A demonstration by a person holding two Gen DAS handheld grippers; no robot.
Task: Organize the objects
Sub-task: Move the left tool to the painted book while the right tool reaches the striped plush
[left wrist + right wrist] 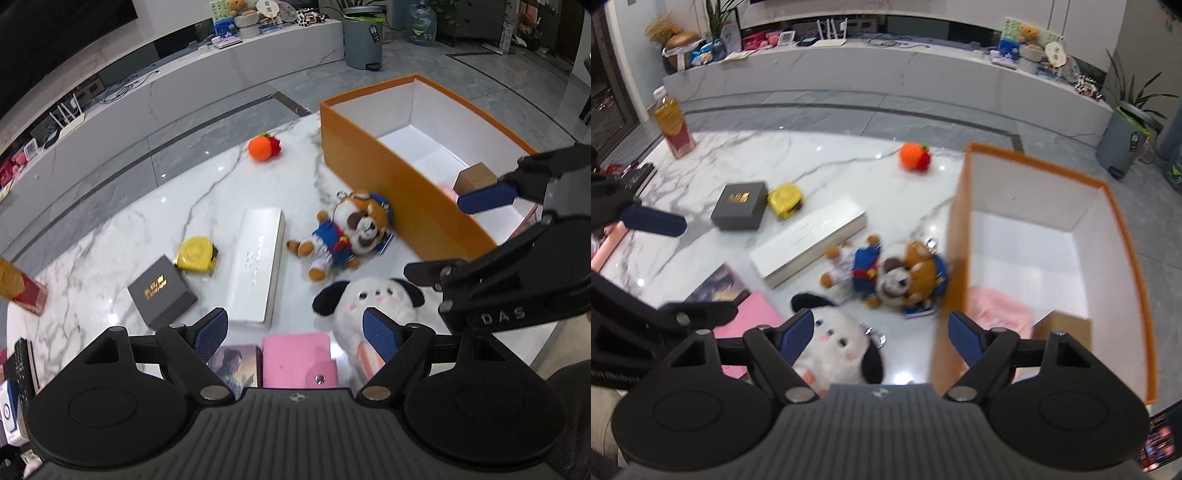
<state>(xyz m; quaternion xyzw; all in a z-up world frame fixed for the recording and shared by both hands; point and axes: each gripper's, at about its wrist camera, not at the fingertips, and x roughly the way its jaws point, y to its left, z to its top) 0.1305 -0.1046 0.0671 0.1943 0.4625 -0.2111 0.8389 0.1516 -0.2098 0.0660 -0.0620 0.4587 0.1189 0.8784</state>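
White marble-patterned tabletop (pixel 110 236) fronting a long low media console and grey tiled floor.

Left wrist view: the left gripper (pixel 295 328) hangs with jaws apart and nothing between them, above a pink wallet (pixel 295 354) and beside a white plush dog (pixel 369 306). The orange box (pixel 369 162), open-topped, already holds a small cardboard box (pixel 474 177) and something pink. Outside it lie a raccoon plush (pixel 343 236) touching the box wall, a long white box (pixel 258 266), a yellow tape measure (pixel 195 254), a dark gift box (pixel 160 290) and an orange knitted fruit (pixel 264 147).

Right wrist view: the right gripper (pixel 879 336) is likewise spread and empty, poised over the near corner of the orange box, with the white plush dog just below its left finger. A bottle (pixel 670 122) stands at the far table edge; a grey pedal bin (pixel 1123 140) is on the floor.

Judged progress: early; two items boxed, most remain.
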